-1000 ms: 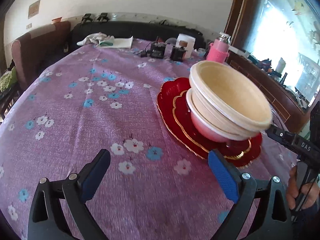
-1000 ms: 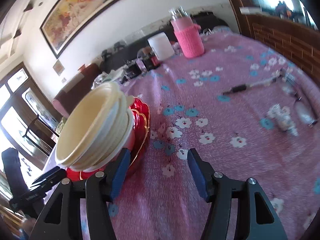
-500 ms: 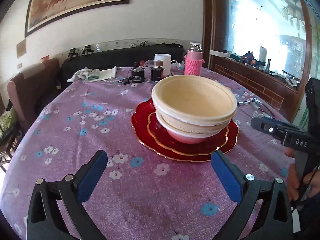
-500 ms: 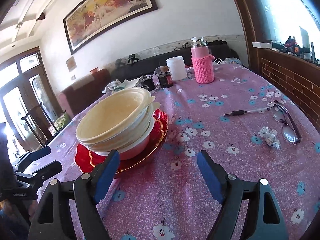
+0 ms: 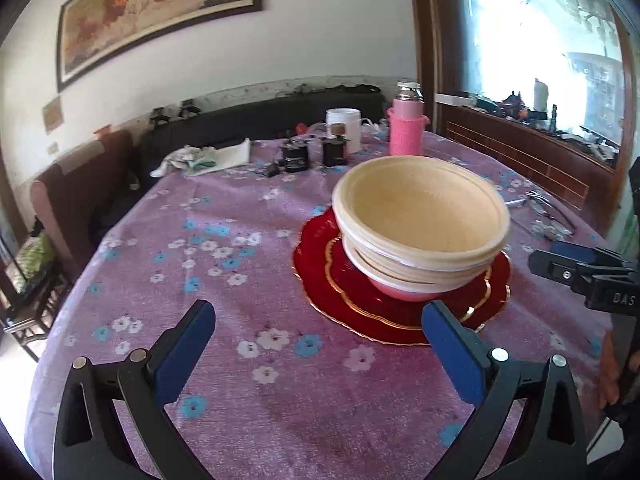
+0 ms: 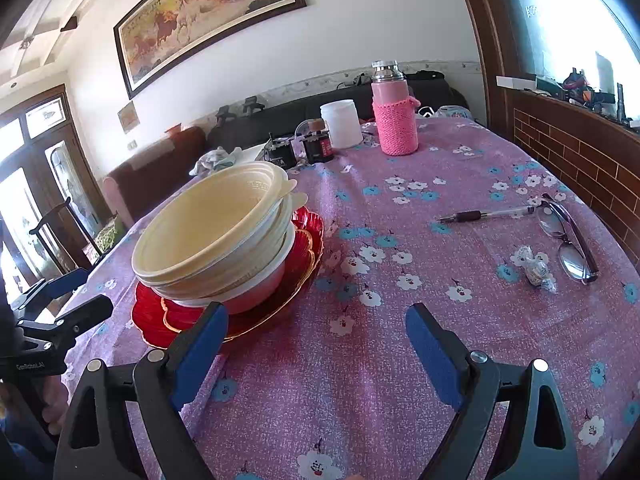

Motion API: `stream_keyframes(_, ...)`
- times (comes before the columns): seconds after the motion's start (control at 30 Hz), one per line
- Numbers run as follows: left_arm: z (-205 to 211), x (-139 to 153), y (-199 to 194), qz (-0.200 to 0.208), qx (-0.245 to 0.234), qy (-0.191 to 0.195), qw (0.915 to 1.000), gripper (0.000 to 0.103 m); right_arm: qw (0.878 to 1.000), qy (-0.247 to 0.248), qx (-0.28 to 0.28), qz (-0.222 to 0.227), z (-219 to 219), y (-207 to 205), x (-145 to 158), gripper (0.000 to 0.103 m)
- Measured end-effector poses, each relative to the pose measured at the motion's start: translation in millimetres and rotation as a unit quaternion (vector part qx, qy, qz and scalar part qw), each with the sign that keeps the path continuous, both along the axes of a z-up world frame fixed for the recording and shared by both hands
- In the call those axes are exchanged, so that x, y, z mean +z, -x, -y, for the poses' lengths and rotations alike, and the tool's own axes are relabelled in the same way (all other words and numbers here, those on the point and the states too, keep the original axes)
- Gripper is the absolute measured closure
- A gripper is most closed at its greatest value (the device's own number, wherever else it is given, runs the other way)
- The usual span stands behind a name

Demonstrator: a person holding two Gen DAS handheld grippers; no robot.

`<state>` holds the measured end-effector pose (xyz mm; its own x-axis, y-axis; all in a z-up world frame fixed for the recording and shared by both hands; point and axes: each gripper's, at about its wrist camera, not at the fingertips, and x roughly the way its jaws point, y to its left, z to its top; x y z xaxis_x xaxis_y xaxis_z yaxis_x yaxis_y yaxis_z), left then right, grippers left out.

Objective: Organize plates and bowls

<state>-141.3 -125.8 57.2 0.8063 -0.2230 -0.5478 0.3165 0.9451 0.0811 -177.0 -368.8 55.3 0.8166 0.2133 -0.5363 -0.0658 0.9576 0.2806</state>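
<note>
- Left wrist view: the left gripper [image 5: 316, 344] hangs released and empty over the tablecloth [image 5: 240, 280]. The bowls [image 5: 420, 232] sit nested on the red plates [image 5: 400, 320], so stacking looks done. How many bowls is hard to tell.
- Right wrist view: the right gripper [image 6: 316, 344] is opening with nothing between its fingers, just beside the stack; the plates' near edge is hidden.

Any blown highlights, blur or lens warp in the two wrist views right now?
Left wrist view: window blown out white, slight softness on the stacked bowls, strong fisheye curve at the table edge. Right wrist view: sharper, pen and glasses crisp, window and door glass overexposed, dark corner vignette.
</note>
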Motion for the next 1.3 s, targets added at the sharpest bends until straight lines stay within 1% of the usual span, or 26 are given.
stream_keyframes(0.03,2,-3,-2,-0.003,0.003,-0.011,0.9999,0.000,1.000,0.000,0.000,-0.002,0,-1,0,0.010)
stream_keyframes(0.13,8,-10,-9,-0.033,-0.010,-0.038,0.9987,0.000,1.000,-0.001,0.002,-0.005,0,-3,-1,0.010)
stream_keyframes(0.3,10,-13,-11,-0.029,0.010,-0.059,0.9978,0.000,1.000,-0.004,0.003,-0.005,1,-3,-1,0.010)
stream_keyframes(0.5,6,-14,-12,-0.031,0.025,-0.056,0.9977,0.000,1.000,-0.007,0.008,-0.007,0,-4,-1,0.010)
stream_keyframes(1.3,9,-16,-11,-0.032,0.019,-0.066,0.9971,0.000,1.000,-0.008,0.002,-0.009,1,-5,-2,0.010)
